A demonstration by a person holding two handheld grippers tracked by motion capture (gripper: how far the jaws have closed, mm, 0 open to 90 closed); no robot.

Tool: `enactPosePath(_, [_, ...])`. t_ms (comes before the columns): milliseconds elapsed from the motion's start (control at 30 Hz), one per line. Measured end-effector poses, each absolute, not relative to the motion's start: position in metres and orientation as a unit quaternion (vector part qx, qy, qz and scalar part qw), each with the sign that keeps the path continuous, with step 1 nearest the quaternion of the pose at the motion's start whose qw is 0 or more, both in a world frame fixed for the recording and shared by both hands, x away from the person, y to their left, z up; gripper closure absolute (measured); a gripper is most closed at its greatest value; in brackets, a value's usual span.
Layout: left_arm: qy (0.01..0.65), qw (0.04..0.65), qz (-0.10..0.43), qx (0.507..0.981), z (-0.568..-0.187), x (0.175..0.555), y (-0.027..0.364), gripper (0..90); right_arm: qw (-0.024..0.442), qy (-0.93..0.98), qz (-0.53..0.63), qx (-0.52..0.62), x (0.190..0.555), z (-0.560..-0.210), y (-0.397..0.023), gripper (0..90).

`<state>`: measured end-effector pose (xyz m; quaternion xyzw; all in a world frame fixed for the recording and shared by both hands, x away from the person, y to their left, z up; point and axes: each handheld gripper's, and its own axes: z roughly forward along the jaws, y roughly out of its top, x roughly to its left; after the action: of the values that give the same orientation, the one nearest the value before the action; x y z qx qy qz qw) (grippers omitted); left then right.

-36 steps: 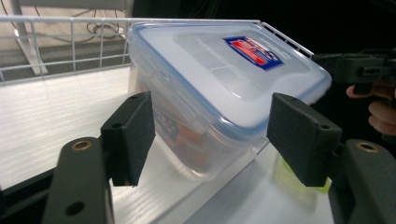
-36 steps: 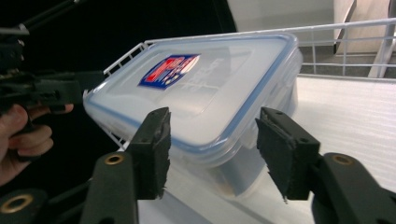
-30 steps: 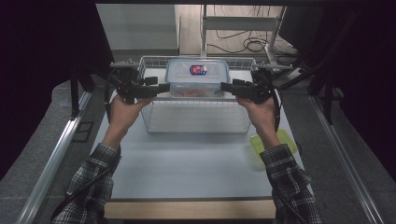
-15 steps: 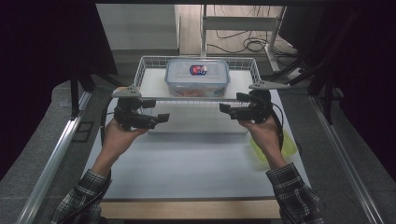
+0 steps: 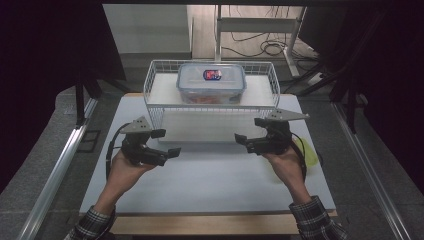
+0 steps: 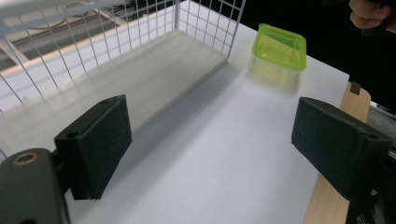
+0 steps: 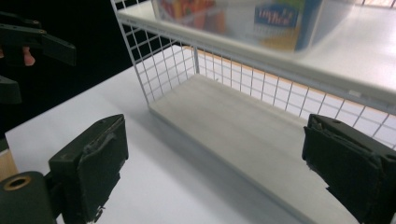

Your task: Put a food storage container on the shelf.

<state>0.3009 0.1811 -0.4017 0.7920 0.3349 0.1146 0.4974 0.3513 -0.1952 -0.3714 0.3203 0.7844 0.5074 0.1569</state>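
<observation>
Container (image 5: 211,82): clear plastic box with clip-on lid, on the top shelf of the wire rack (image 5: 159,107); coloured contents inside, so probably moderately heavy.
Handling: rigid, smooth-walled, likely slippery; best taken at the two short ends, under the lid rim.
Rack: white wire grid, pale board shelves, stiff.
Left hand-held gripper (image 5: 167,143): jaws apart, empty, above the white surface (image 5: 215,175).
Right hand-held gripper (image 5: 241,130): jaws apart, empty.
Green tub (image 6: 279,45): translucent, rounded corners, beside the rack.
</observation>
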Motion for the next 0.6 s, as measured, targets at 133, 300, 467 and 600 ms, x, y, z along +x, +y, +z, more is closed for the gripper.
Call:
enactPosePath(133, [0.337, 0.494, 0.112, 0.793, -0.413, 0.292, 0.180, 11.4, 0.153, 0.786, 0.505, 0.322, 0.343, -0.381, -0.200, 5.5])
enactPosePath(300, [0.336, 0.486, 0.116, 0.799, -0.428, 0.280, 0.178, 10.7, 0.160, 0.792, 0.497, 0.317, 0.332, -0.392, -0.204, 3.9])
enactPosePath(467, [0.337, 0.489, 0.112, 0.797, -0.441, 0.270, 0.178, 9.5, 0.159, 0.796, 0.495, 0.309, 0.322, -0.401, -0.207, 2.2])
enactPosePath(600, [0.334, 0.480, 0.118, 0.803, -0.448, 0.262, 0.181, 8.1, 0.159, 0.795, 0.494, 0.314, 0.316, -0.408, -0.208, 0.0])
